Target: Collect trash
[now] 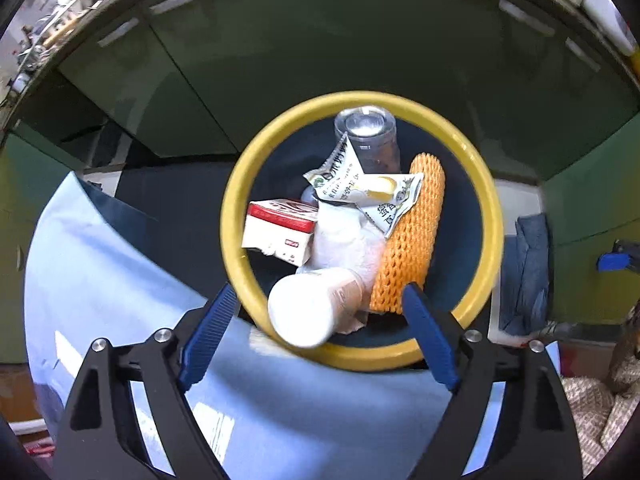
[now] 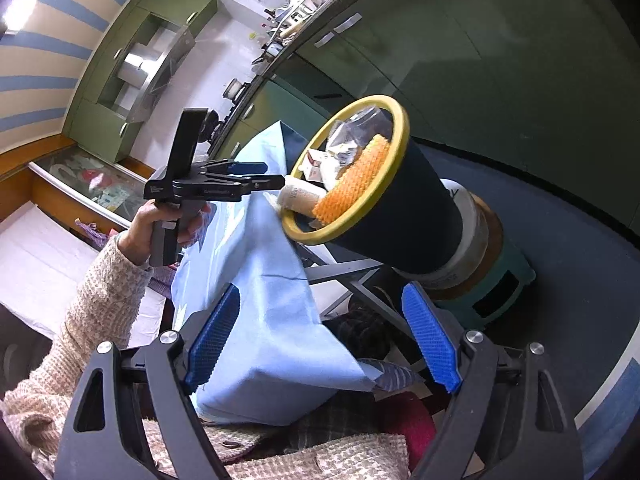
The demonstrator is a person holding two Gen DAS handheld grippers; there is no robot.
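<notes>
A dark bin with a yellow rim holds trash: a clear plastic cup, a crumpled wrapper, a red and white box, white tissue and an orange foam net. A white bottle lies across the near rim, partly blurred. My left gripper is open, its blue pads either side of the bottle without touching it. In the right wrist view the bin stands right of the blue-covered table, with the left gripper at its rim. My right gripper is open and empty.
Green cabinets stand behind the bin. The bin sits on a stack of tape rolls and a teal stool. Folded cloth lies to the right. A cluttered counter runs along the back.
</notes>
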